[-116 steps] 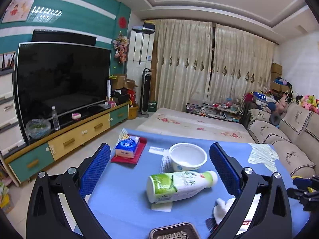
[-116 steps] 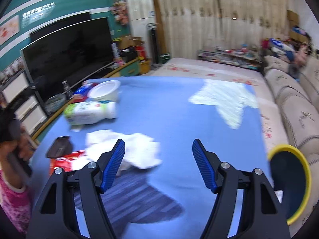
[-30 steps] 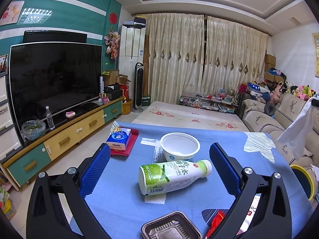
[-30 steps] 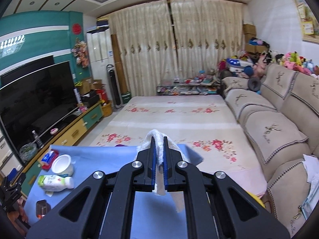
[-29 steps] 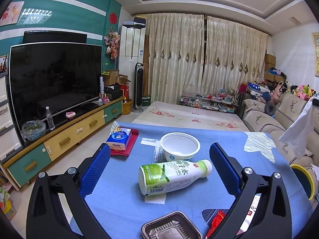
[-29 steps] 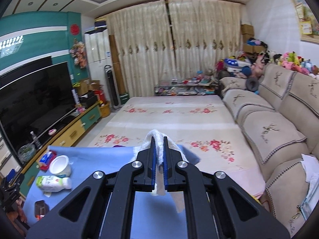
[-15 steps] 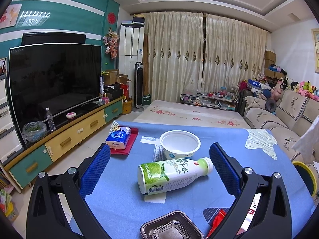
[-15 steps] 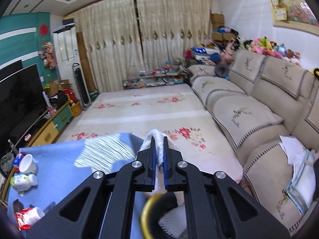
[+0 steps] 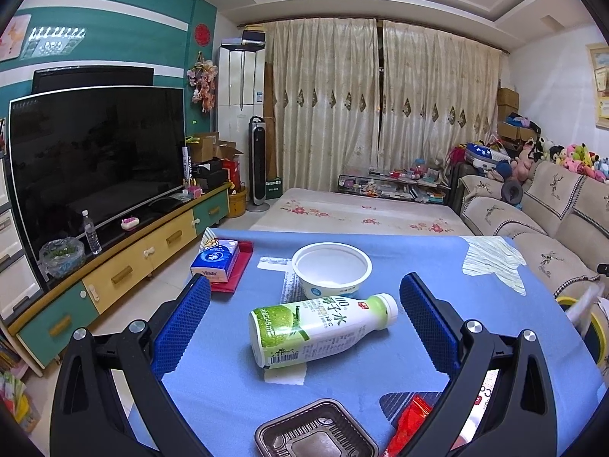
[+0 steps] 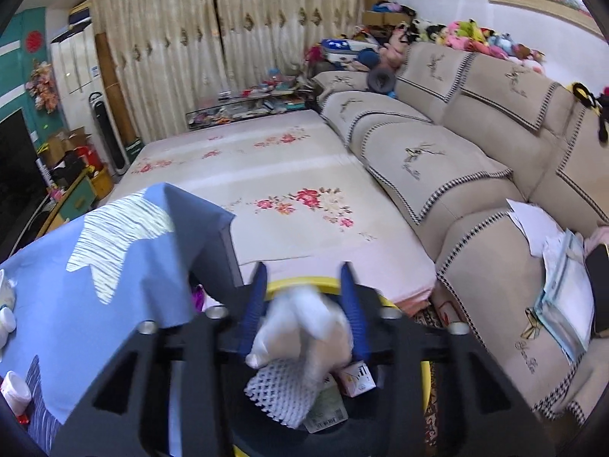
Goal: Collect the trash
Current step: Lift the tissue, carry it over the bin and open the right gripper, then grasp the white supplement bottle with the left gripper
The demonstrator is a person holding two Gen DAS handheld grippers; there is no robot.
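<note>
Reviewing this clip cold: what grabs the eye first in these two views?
In the right wrist view, a blurred white tissue sits between the opening jaws of the right gripper, right above the yellow-rimmed bin. In the left wrist view, a green bottle lies on its side on the blue table, framed by the open left gripper.

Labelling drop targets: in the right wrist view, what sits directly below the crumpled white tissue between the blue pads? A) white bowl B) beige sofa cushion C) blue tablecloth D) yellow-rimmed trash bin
D: the crumpled white tissue hangs between the opening jaws of the right gripper, over the yellow-rimmed trash bin that already holds litter.
</note>
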